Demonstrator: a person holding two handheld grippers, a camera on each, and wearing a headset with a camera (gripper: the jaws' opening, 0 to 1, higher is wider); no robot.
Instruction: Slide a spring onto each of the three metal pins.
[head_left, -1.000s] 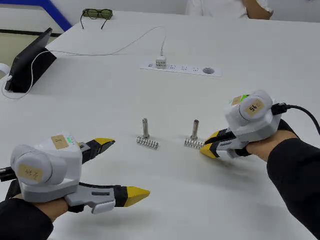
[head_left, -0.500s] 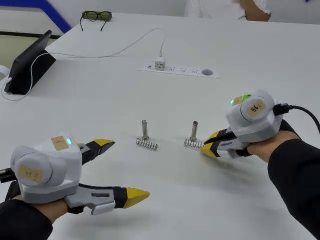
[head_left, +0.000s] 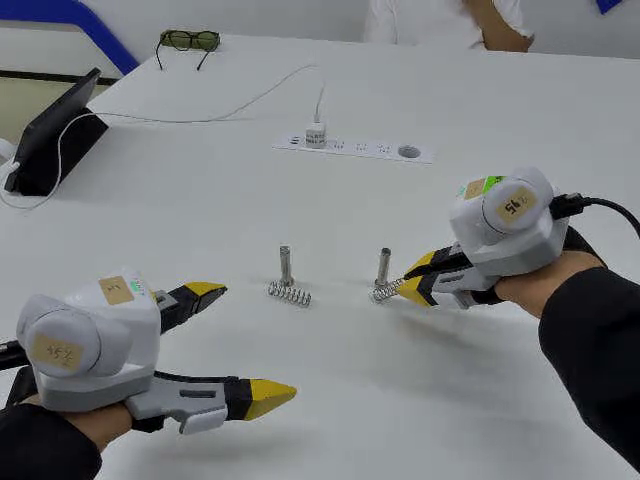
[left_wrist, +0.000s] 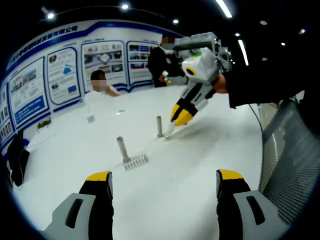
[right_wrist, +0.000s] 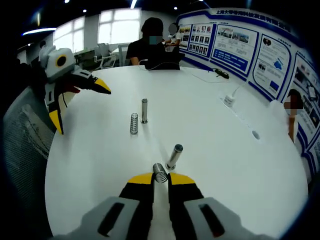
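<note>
White tabletop runs across the whole workbench, with poster boards on the wall behind it in the gripper views. Over the last second the right gripper has clenched its jaws on the right spring and tipped the gripped end up off the table. A second ago that spring lay flat at the foot of the right pin. Its free end now sits low, near the pin's base. I judge the pick made, and the next job is raising the coil above the pin top and lining up its bore.

The left spring lies flat just beside the foot of the left pin. The left gripper hovers at the near left, jaws spread wide, holding nothing. Two pins are in view, both bare.

On the far side are a power strip, a white charger cable, a dark tablet at far left and sunglasses, all well apart from the work. The right pin stands just beyond the jaw tips and could be knocked.
</note>
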